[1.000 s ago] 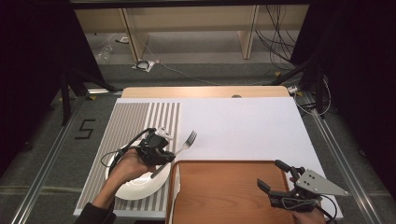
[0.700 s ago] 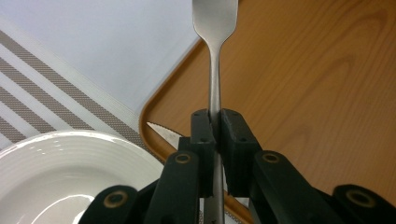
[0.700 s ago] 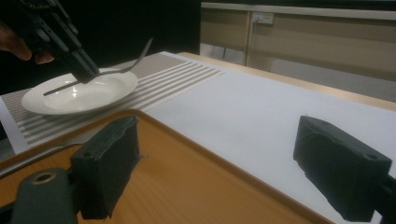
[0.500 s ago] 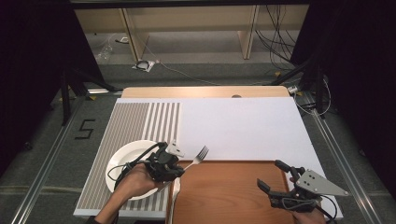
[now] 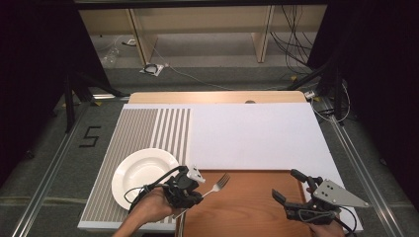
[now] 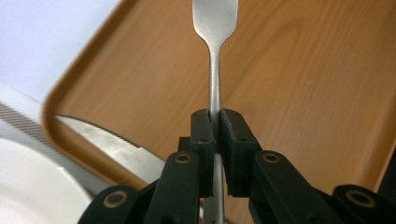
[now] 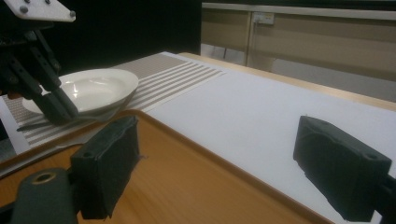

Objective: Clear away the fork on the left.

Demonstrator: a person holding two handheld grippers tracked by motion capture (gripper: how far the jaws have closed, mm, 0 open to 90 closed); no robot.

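While the fork (image 6: 214, 70) sticks out past the left gripper (image 6: 215, 122), whose jaws pinch its handle, a wooden tray (image 5: 257, 207) lies beneath and a white plate (image 5: 141, 173) beside; the right gripper (image 5: 289, 185) gapes wide, holding nothing.

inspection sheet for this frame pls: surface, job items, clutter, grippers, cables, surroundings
Surface: table under a white sheet, with a striped mat at its left.
Job's things: fork clamped by its handle, tines out over the wooden tray; white plate on the mat; serrated knife between plate and tray rim.
Clutter: nothing seen.
Grippers: left gripper shut on the fork; right gripper open, nothing between its jaws, over the tray's right end.
Cables: black cable loops from the left gripper across the plate's edge.
Surroundings: dark curtains, floor wiring and wooden shelving behind the table.
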